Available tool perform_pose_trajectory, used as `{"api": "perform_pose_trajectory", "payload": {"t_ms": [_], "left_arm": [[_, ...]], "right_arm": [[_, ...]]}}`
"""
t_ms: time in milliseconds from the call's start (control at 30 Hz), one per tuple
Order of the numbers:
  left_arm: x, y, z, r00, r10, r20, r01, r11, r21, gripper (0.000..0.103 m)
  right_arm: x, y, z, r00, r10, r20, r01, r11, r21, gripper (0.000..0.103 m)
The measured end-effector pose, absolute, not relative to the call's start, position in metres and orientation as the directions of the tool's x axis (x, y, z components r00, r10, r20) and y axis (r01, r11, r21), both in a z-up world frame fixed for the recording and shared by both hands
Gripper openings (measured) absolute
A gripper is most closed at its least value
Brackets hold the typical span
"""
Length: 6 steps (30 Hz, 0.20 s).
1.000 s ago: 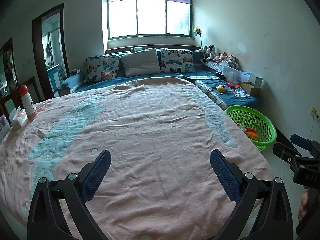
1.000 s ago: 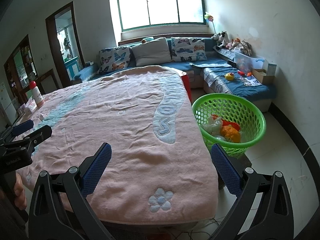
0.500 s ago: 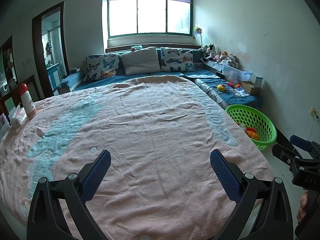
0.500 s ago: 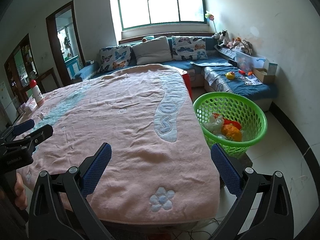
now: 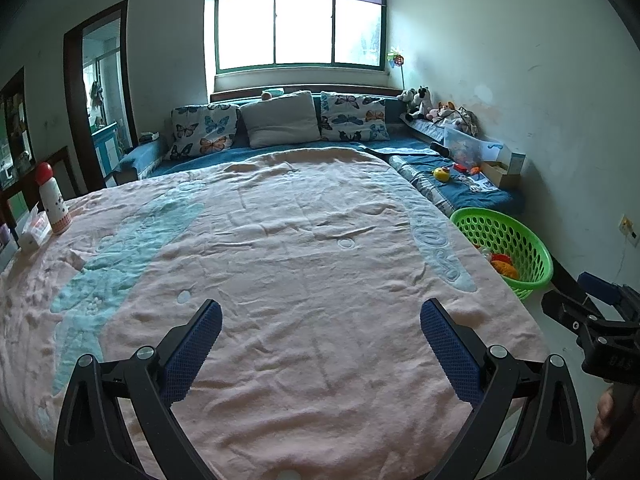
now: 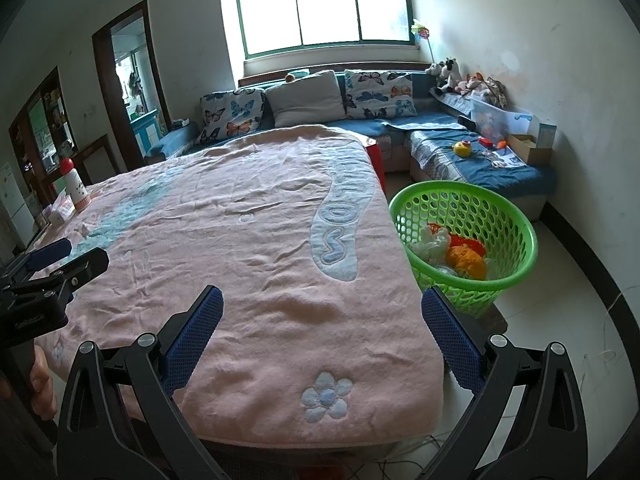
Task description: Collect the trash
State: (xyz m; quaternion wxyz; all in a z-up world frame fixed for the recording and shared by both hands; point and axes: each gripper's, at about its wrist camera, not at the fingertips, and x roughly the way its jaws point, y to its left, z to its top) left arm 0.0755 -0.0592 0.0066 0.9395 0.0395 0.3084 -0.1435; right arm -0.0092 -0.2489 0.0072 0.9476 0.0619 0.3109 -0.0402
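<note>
1. Right wrist view: both hand-held grippers, left (image 5: pixel 320 344) and right (image 6: pixel 322 330), are spread wide, nothing held.
2. Trash (image 6: pixel 460 254) lies in basket (image 6: pixel 520 236) beside bench (image 6: pixel 240 260).
3. Searching judged; crumpled scrap (image 6: pixel 85 230) likely next.

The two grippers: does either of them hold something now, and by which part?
Nothing is held. The left gripper and the right gripper are both open, with only the pink blanket showing between their fingers.

A green perforated basket (image 6: pixel 464 240) is standing upright at the right of the frame, holding crumpled white (image 6: pixel 434 242), orange (image 6: pixel 466 260) and red trash (image 6: pixel 476 245).
</note>
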Motion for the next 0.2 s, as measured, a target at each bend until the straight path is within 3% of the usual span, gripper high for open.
{"api": "perform_pose_trajectory", "payload": {"t_ms": [200], "left_arm": [[0.0762,-0.0573,0.0069,0.771,-0.241,-0.590,0.287,0.958,-0.018,0.096]], "right_arm": [[-0.0089,-0.2498,0.0073,0.803,-0.036,-0.595,0.114,0.989,0.094,0.099]]}}
